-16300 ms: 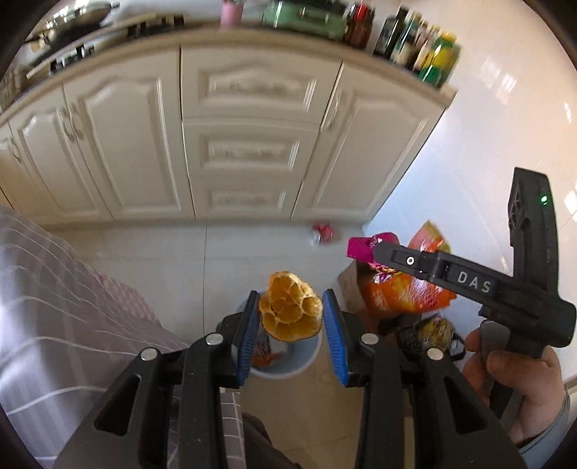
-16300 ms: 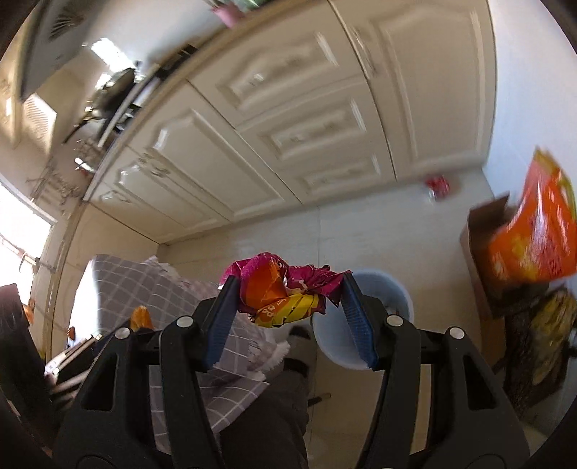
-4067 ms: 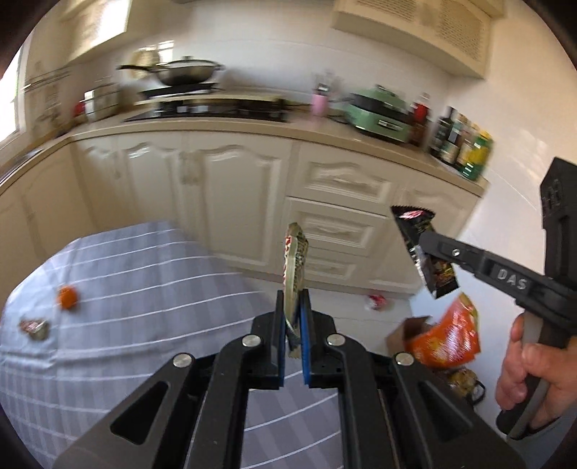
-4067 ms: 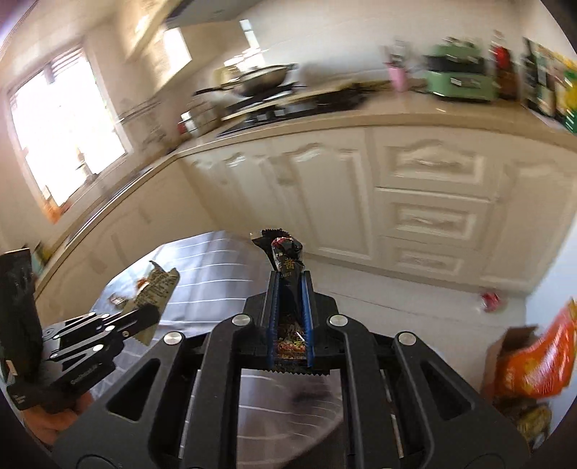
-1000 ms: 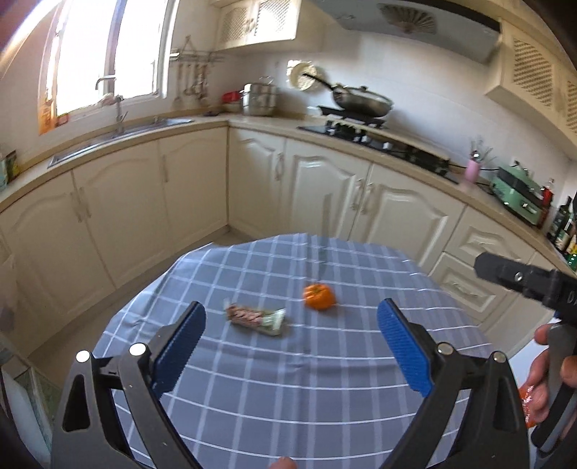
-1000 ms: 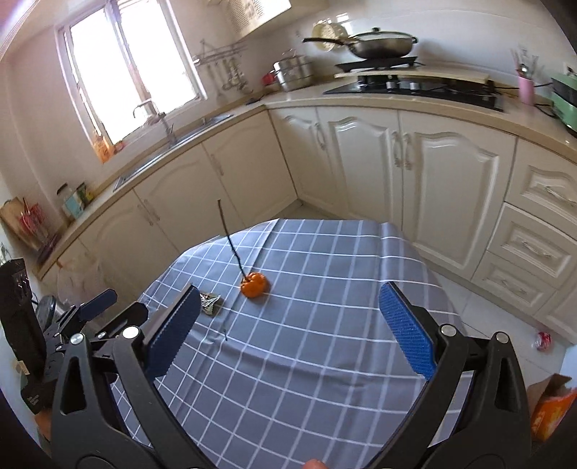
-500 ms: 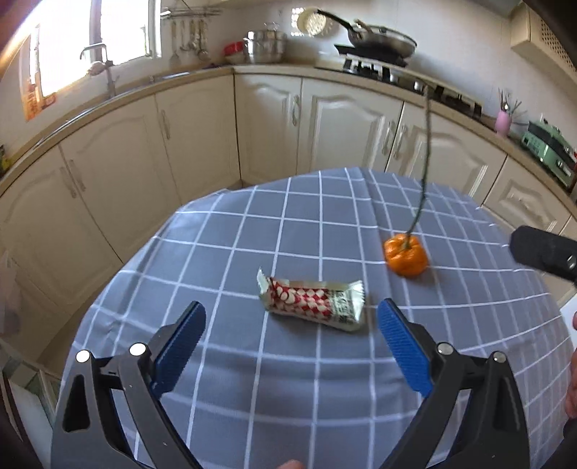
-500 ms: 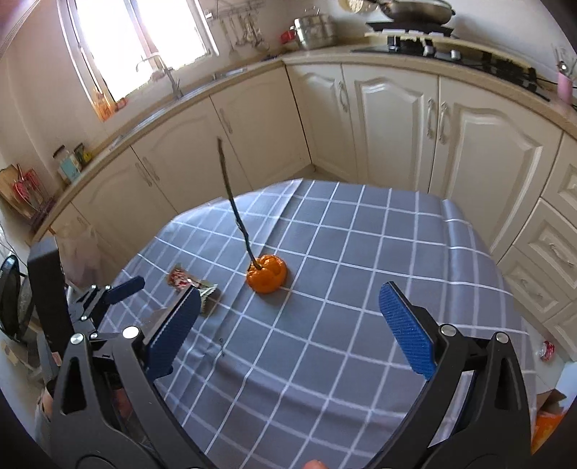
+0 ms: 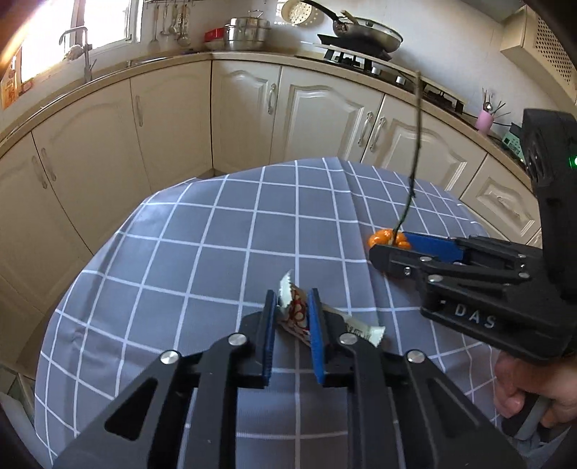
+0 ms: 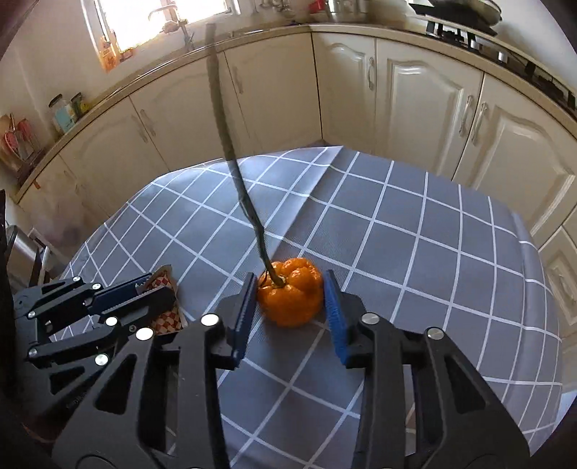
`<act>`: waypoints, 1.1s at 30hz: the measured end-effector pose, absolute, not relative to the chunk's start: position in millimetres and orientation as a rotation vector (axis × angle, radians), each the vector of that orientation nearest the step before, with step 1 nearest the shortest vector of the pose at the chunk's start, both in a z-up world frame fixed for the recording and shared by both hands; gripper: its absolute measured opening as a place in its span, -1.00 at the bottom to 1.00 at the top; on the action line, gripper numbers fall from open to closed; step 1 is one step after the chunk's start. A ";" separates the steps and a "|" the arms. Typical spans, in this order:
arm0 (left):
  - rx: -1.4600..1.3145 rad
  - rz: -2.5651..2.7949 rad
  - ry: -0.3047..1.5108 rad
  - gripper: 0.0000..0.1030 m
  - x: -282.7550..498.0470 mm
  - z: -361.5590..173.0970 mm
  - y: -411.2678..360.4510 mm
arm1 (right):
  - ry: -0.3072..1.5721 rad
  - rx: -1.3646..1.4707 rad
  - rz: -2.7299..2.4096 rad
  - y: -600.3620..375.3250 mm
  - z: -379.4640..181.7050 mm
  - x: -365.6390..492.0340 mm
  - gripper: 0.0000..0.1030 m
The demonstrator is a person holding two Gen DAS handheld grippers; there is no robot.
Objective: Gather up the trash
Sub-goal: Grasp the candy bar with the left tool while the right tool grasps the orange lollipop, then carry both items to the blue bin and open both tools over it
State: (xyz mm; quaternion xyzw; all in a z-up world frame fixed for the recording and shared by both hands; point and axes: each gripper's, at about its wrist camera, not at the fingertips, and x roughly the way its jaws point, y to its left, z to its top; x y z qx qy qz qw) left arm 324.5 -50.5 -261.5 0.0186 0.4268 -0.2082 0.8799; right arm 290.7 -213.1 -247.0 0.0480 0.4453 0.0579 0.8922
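Note:
A red-and-white checked snack wrapper (image 9: 295, 312) lies on the grey checked tablecloth (image 9: 216, 252). My left gripper (image 9: 292, 299) is closing on it, and its blue pads pinch the wrapper's left end. To the right sits a small orange fruit (image 10: 292, 303) with a long dark stem (image 10: 230, 155) that stands up. My right gripper (image 10: 289, 277) is closing around the fruit, a pad against each side. The left wrist view shows the right gripper (image 9: 391, 245) at the fruit (image 9: 380, 238). The left gripper (image 10: 158, 286) and wrapper (image 10: 169, 319) show at the left of the right wrist view.
Cream kitchen cabinets (image 9: 245, 115) curve around behind the round table. A hob with a pan (image 9: 364, 36) and a pot (image 9: 247, 36) stand on the counter. A sink and window (image 10: 162, 14) are at the far left. A hand (image 9: 523, 400) holds the right gripper's handle.
Both grippers came down to the table and closed from wide open. The left one now pinches the wrapper. The right one moved in around the orange fruit.

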 end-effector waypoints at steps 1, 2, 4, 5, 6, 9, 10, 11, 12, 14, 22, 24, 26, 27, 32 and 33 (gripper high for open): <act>0.034 -0.434 0.890 -0.72 322.5 -261.3 -50.1 | 0.924 0.108 0.123 -215.9 -246.5 287.4 -0.41; 0.027 -0.436 0.891 -0.73 320.2 -260.2 -48.9 | 0.923 0.123 0.126 -219.9 -245.2 281.8 -0.44; 0.016 -0.447 0.890 -0.74 311.8 -257.9 -48.0 | 0.914 0.151 0.121 -227.6 -242.9 272.4 -0.45; 0.017 -0.452 0.885 -0.74 308.0 -255.9 -49.6 | 0.904 0.166 0.114 -233.5 -240.2 264.6 -0.45; 0.019 -0.456 0.879 -0.74 303.0 -253.6 -51.5 | 0.899 0.175 0.111 -238.2 -238.7 259.3 -0.45; -0.006 -0.486 0.861 -0.74 285.9 -242.0 -57.9 | 0.871 0.202 0.099 -254.3 -226.4 236.4 -0.45; -0.013 -0.494 0.854 -0.74 280.7 -238.1 -60.8 | 0.856 0.212 0.091 -261.7 -219.1 226.5 -0.45; -0.016 -0.503 0.846 -0.74 275.6 -232.6 -64.5 | 0.841 0.221 0.086 -268.4 -212.7 216.9 -0.45; -0.016 -0.511 0.836 -0.74 269.9 -227.3 -69.0 | 0.830 0.229 0.081 -273.8 -207.7 209.8 -0.45; -0.014 -0.540 0.815 -0.74 257.7 -213.9 -82.2 | 0.796 0.257 0.070 -291.2 -193.7 188.6 -0.45; 0.033 -0.697 0.726 -0.74 196.9 -163.2 -164.7 | 0.685 0.355 -0.027 -382.2 -151.7 95.8 -0.44; 0.055 -0.749 0.714 -0.74 182.5 -156.0 -192.2 | 0.656 0.394 -0.082 -414.0 -146.4 63.2 -0.44; 0.086 -0.819 0.703 -0.74 163.4 -149.7 -230.6 | 0.640 0.413 -0.142 -440.3 -144.5 37.3 -0.44; 0.096 -0.840 0.701 -0.74 157.4 -148.9 -243.7 | 0.628 0.434 -0.180 -458.9 -144.5 18.4 -0.44; 0.185 -0.979 0.697 -0.74 114.6 -152.8 -329.4 | 0.609 0.521 -0.340 -527.3 -159.4 -54.1 -0.44; 0.200 -1.003 0.701 -0.74 106.9 -155.0 -344.3 | 0.611 0.536 -0.363 -536.1 -163.4 -63.6 -0.44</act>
